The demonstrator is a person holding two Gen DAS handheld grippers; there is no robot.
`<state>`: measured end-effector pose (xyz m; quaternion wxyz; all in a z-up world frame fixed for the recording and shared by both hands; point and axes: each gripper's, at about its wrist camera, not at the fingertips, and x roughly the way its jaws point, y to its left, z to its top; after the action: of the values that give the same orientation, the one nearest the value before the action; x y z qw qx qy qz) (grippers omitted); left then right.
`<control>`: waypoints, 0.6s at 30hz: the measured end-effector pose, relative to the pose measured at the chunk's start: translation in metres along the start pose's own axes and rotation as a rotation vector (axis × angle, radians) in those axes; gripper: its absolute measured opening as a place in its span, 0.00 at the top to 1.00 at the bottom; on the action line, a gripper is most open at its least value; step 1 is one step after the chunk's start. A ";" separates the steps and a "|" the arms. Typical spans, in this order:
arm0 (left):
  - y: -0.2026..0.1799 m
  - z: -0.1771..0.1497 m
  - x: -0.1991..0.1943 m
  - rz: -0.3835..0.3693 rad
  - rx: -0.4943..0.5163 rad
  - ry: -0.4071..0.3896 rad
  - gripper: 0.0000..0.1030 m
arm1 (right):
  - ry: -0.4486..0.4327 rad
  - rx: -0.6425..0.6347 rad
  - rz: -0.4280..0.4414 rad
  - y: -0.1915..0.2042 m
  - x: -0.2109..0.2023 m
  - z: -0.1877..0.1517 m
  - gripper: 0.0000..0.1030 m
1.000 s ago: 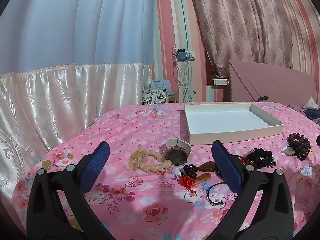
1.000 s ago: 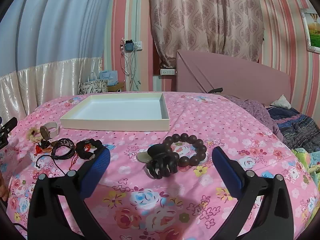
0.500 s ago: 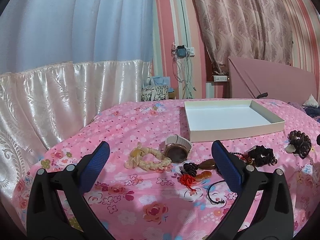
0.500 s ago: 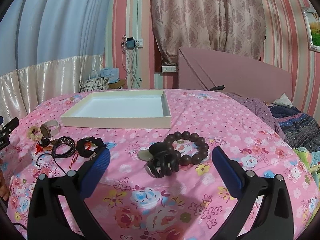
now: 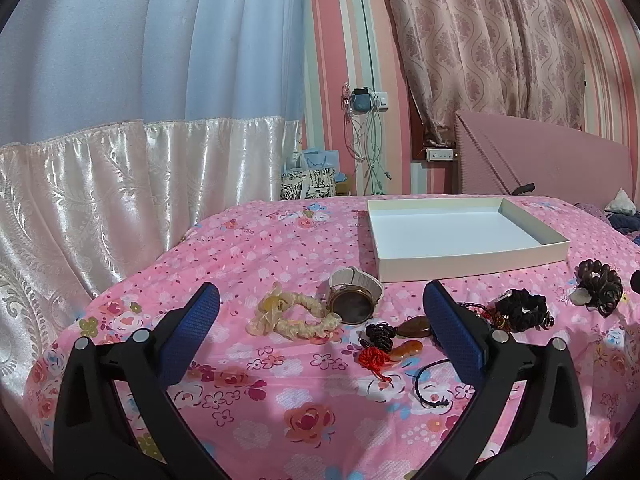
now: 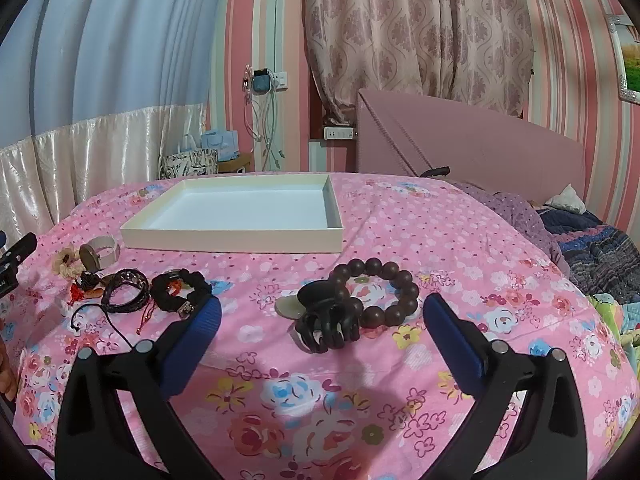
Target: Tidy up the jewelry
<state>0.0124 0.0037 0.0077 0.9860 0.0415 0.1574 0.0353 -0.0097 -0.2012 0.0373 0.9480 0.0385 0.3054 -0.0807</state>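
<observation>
Seen from the left wrist, the left gripper (image 5: pixel 320 312) hangs above the pink floral bedspread (image 5: pixel 280 248) with its jaws spread wide and nothing between the blue pads. Going left to right between and just beyond those pads lie a cream scrunchie (image 5: pixel 294 316), a watch (image 5: pixel 354 298) with a pale strap touching the scrunchie's right end, and a small cluster of a dark knotted charm (image 5: pixel 380 334), a brown stone pendant (image 5: pixel 416 327) and a red knotted cord (image 5: pixel 374 358) with an amber piece beside it. The right pad hides part of this cluster. Past that pad sit a black scrunchie (image 5: pixel 520 310) and, further right, a dark bead bracelet (image 5: pixel 600 286). The white tray (image 5: pixel 472 266) stands behind the watch, well beyond the fingertips.

From the right wrist, the right gripper (image 6: pixel 322 318) is likewise wide open and holds nothing. At far left lie the cream scrunchie (image 6: pixel 66 262) and watch (image 6: pixel 100 256), then black braided cords (image 6: pixel 126 290) and the black scrunchie (image 6: pixel 180 290), which sits just beyond the left pad's tip. Centred between the pads, slightly ahead of them, a black claw hair clip (image 6: pixel 328 326) rests against the dark bead bracelet (image 6: pixel 378 292), with a pale green stone (image 6: pixel 289 306) touching the clip's left side. The white tray (image 6: pixel 232 242) sits further back, left of centre.
</observation>
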 end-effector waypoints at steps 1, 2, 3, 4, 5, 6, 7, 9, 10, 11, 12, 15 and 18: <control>-0.001 0.000 0.000 0.000 0.000 0.001 0.03 | 0.003 -0.002 0.000 0.000 0.000 0.000 0.06; -0.001 -0.001 0.001 0.000 0.001 0.003 0.03 | 0.006 -0.002 -0.002 0.001 0.001 0.000 0.08; -0.001 -0.001 0.001 0.001 0.002 0.006 0.03 | 0.009 -0.003 -0.002 0.001 0.002 -0.001 0.09; -0.002 -0.001 0.001 0.000 0.003 0.007 0.03 | 0.011 -0.003 -0.001 0.000 0.002 -0.001 0.10; -0.002 -0.002 0.001 0.000 0.003 0.008 0.03 | 0.016 -0.003 0.000 0.001 0.003 -0.001 0.13; -0.002 -0.002 0.001 0.000 0.003 0.008 0.03 | 0.020 -0.003 0.001 0.001 0.004 -0.001 0.15; -0.002 -0.002 0.001 0.001 0.003 0.008 0.03 | 0.024 -0.002 0.001 0.001 0.005 -0.001 0.16; -0.002 -0.003 0.001 0.000 0.004 0.010 0.03 | 0.036 -0.001 0.002 0.001 0.007 -0.001 0.16; -0.002 -0.002 0.003 0.000 0.006 0.013 0.03 | 0.040 0.000 0.003 0.000 0.009 -0.001 0.16; -0.003 -0.002 0.004 -0.001 0.007 0.017 0.03 | 0.045 0.001 0.004 0.000 0.010 -0.001 0.16; -0.003 -0.002 0.005 -0.001 0.009 0.020 0.03 | 0.051 0.003 0.005 0.000 0.011 -0.001 0.16; -0.003 -0.002 0.006 -0.002 0.011 0.024 0.03 | 0.059 0.004 0.004 0.000 0.012 -0.001 0.16; -0.004 -0.002 0.006 -0.002 0.012 0.025 0.03 | 0.056 0.005 0.000 0.000 0.013 -0.001 0.16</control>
<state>0.0175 0.0007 0.0033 0.9837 0.0468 0.1700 0.0339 -0.0002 -0.2029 0.0287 0.9390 0.0432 0.3316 -0.0802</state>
